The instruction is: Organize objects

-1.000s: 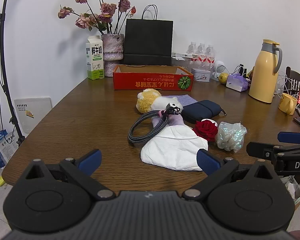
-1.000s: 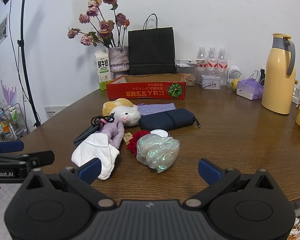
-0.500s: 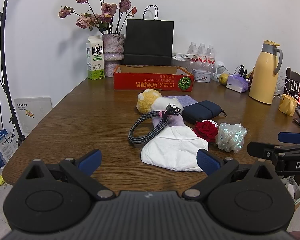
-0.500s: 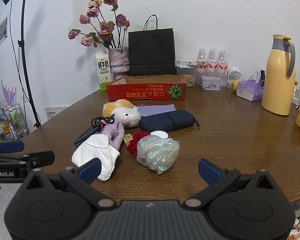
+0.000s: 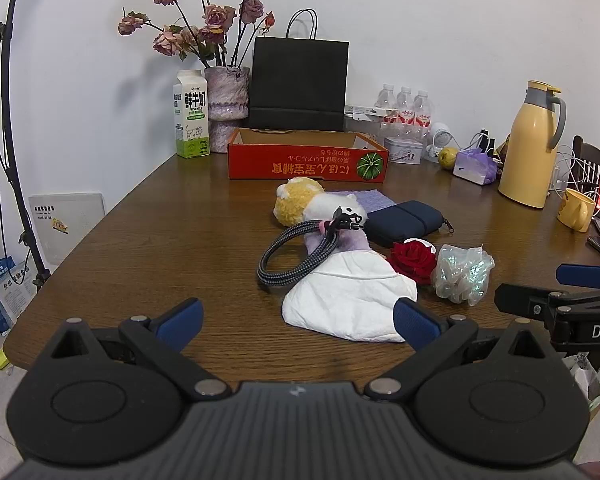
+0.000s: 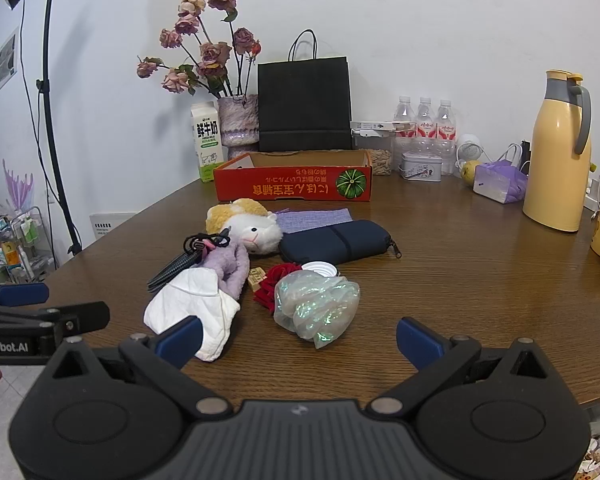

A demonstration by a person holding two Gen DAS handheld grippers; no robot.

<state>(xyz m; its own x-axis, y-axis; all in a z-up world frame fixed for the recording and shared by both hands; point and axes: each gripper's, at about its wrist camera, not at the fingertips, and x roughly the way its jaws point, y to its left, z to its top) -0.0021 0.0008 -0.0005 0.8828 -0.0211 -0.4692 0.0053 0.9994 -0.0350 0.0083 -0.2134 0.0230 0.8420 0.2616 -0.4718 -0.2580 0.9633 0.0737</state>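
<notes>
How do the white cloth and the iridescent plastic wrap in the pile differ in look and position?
The white cloth is opaque and matte, lying flat and spread out; the iridescent plastic wrap is translucent and shiny, crumpled into a ball. The cloth sits at the left of the pile, overlapped by the braided cable; the wrap sits at the right, beside the red rose. Both rest on the wooden table, ungrasped, nearest the open grippers.

My left gripper (image 5: 296, 322) and right gripper (image 6: 298, 336) look alike: ribbed black bodies, round pivot discs, silver screws, black linkage arms ending in blue pads (image 5: 179, 318). White lettering marks each one's side.
</notes>
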